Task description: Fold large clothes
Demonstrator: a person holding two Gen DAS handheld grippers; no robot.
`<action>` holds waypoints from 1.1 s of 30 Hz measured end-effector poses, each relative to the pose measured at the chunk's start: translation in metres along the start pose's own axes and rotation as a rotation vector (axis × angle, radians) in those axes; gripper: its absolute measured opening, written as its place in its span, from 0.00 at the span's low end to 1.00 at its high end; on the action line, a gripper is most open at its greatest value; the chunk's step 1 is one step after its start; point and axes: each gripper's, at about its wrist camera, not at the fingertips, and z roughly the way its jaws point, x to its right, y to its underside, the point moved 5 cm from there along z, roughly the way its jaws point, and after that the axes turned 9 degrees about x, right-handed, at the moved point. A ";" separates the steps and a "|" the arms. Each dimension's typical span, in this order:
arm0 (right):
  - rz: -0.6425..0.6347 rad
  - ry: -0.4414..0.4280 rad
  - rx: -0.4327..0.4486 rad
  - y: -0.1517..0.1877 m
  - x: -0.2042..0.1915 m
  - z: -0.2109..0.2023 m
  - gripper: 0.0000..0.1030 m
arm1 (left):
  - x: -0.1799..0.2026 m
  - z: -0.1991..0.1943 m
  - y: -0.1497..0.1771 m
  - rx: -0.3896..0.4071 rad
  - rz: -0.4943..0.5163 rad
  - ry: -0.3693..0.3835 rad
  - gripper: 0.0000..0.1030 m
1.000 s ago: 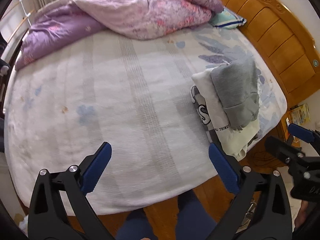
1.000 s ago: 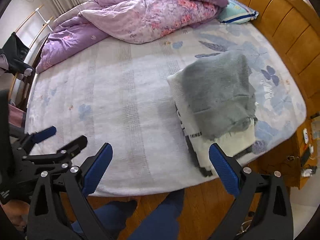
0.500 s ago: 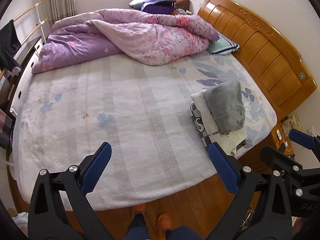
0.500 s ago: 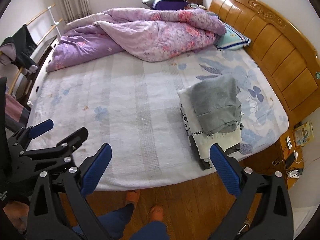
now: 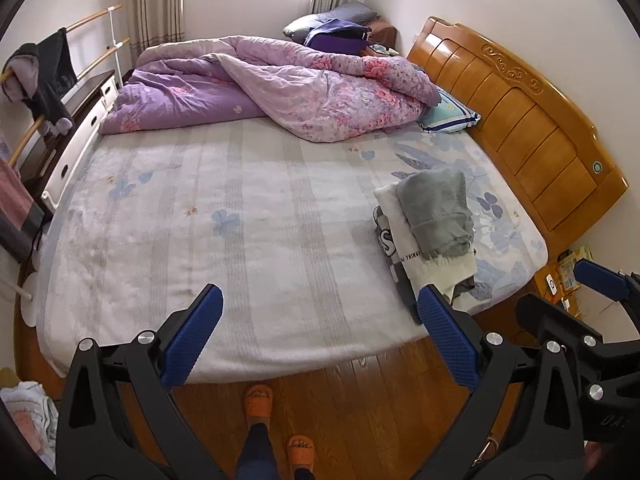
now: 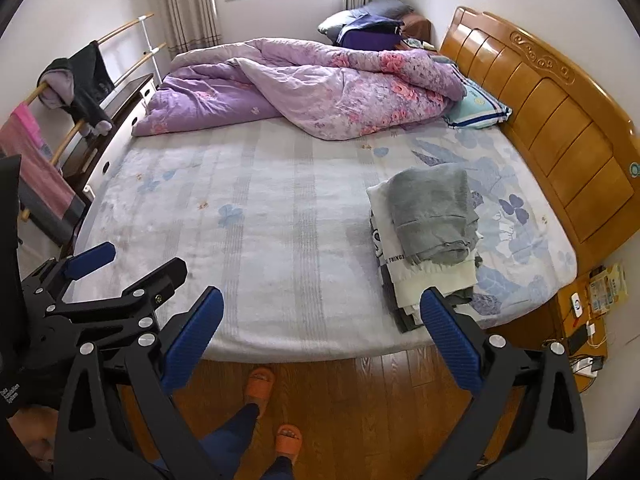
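Note:
A stack of folded clothes lies at the bed's near right corner: a grey garment (image 5: 436, 208) (image 6: 432, 212) on top, a white one (image 5: 424, 256) (image 6: 420, 268) under it, and dark printed pieces at the bottom. My left gripper (image 5: 320, 312) is open and empty, held above the wooden floor short of the bed's edge. My right gripper (image 6: 322, 312) is open and empty too, at the same distance from the bed. Each gripper shows at the side of the other's view, the right gripper (image 5: 568, 292) and the left gripper (image 6: 128, 270).
The bed (image 5: 248, 220) carries a rumpled purple quilt (image 5: 280, 84) and a pillow (image 5: 448, 114) along its far side. A wooden headboard (image 5: 532, 120) stands right, a clothes rack (image 5: 40, 80) left, a nightstand with chargers (image 6: 592, 312) at the near right. The person's feet in orange slippers (image 5: 280, 424) stand on the floor.
Both grippers have pulled back and up from the bed; the whole room, the floor and the person's feet have come into view. The clothes stack has not moved.

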 end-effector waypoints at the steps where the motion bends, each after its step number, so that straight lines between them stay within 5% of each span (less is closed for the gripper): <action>1: 0.001 -0.003 0.004 0.004 -0.001 -0.006 0.92 | 0.000 -0.011 0.004 0.009 0.001 -0.009 0.95; 11: -0.005 -0.009 0.083 0.016 -0.043 -0.071 0.92 | -0.021 -0.090 0.019 0.103 -0.010 -0.012 0.95; 22: 0.033 -0.011 0.186 0.025 -0.122 -0.136 0.92 | -0.088 -0.194 0.014 0.249 0.053 -0.025 0.95; 33: 0.031 0.042 0.269 0.030 -0.167 -0.182 0.92 | -0.125 -0.260 0.017 0.316 0.072 -0.002 0.95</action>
